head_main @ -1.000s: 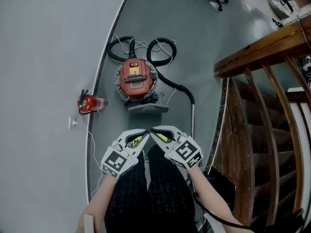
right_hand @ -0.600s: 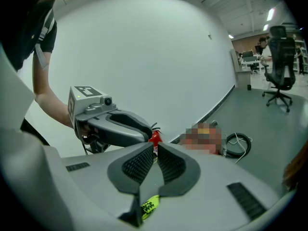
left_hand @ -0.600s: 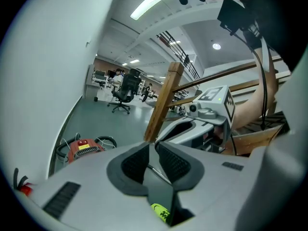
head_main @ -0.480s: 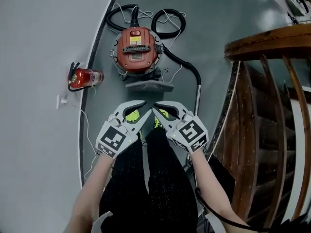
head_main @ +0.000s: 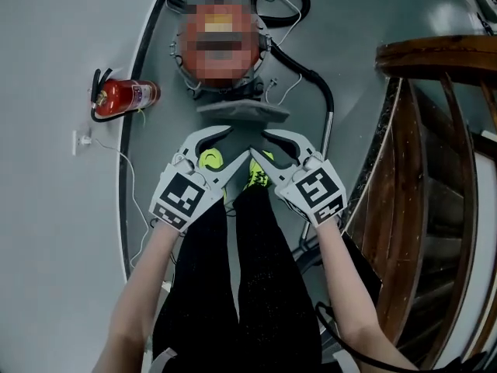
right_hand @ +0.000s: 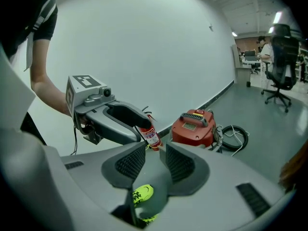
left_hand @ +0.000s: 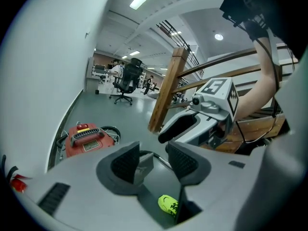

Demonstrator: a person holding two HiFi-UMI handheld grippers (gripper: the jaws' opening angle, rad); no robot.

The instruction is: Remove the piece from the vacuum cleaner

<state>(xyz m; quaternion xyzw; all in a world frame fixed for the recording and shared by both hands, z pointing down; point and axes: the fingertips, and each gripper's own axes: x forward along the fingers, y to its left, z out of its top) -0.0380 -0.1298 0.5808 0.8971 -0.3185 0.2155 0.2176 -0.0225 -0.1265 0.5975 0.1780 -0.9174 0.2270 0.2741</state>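
The red vacuum cleaner (head_main: 221,41) stands on the grey floor by the curved wall, under a mosaic patch in the head view. Its grey floor nozzle (head_main: 242,113) lies just in front of it, joined to a metal wand (head_main: 329,127) and a black hose (head_main: 299,62). My left gripper (head_main: 233,144) and right gripper (head_main: 262,148) hang side by side above my feet, short of the nozzle. Both sets of jaws are opening with nothing between them. The left gripper view shows the vacuum cleaner (left_hand: 86,138) beyond the left gripper (left_hand: 150,160); the right gripper view shows the vacuum cleaner (right_hand: 195,126) beyond the right gripper (right_hand: 155,162).
A red fire extinguisher (head_main: 124,95) lies by the wall at the left, near a wall socket (head_main: 80,141) and a thin white cable. A wooden stair railing (head_main: 435,61) runs along the right. My legs and yellow shoes (head_main: 210,160) are below the grippers. An office chair (left_hand: 126,78) stands far off.
The vacuum cleaner has drawn nearer and slid up in the head view. Both grippers have come forward with me, and their jaws have gone from shut to parted.
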